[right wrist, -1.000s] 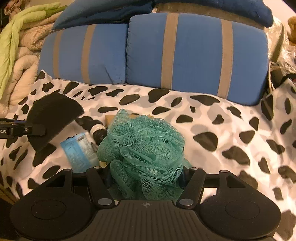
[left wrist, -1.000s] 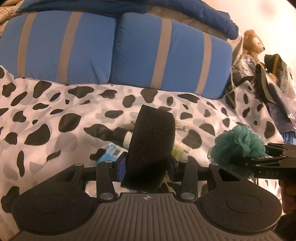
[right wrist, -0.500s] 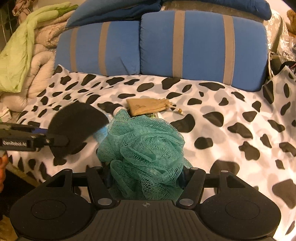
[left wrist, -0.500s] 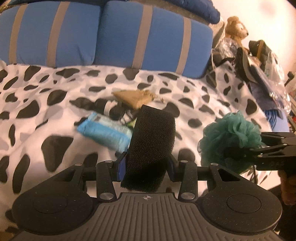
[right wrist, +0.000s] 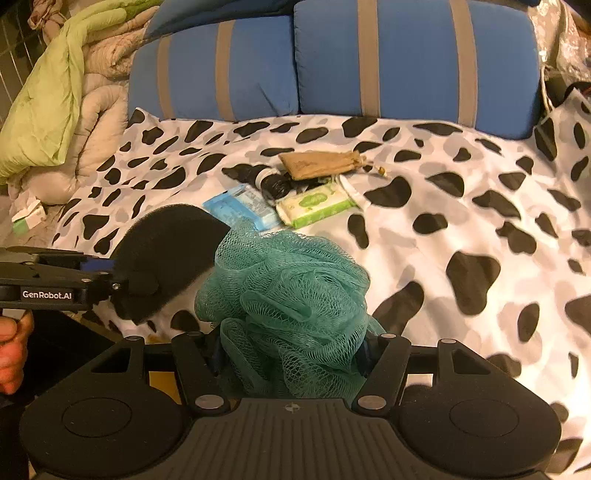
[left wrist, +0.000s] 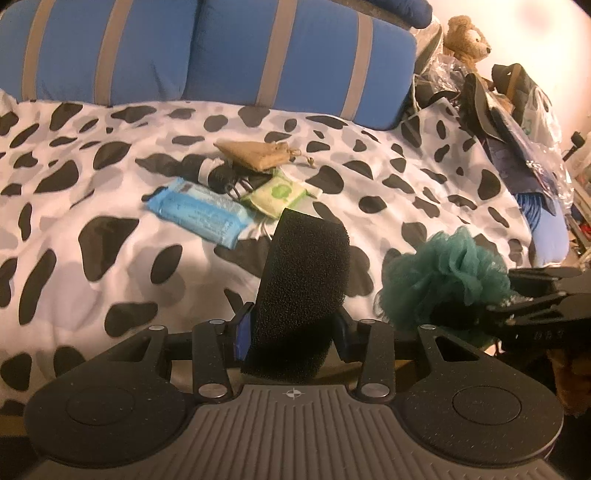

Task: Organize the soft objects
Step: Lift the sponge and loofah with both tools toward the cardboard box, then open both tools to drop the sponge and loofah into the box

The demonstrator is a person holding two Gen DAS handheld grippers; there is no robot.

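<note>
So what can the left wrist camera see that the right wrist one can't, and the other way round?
Only the left wrist view shows the teddy bear and the cluttered bags at the bed's right end. Only the right wrist view shows the green and beige quilts piled at the left end. Both show the left gripper shut on the black sponge, the right gripper shut on the teal bath pouf, the blue wipes pack, the green wipes pack, the tan pouch and the spotted cover.
</note>
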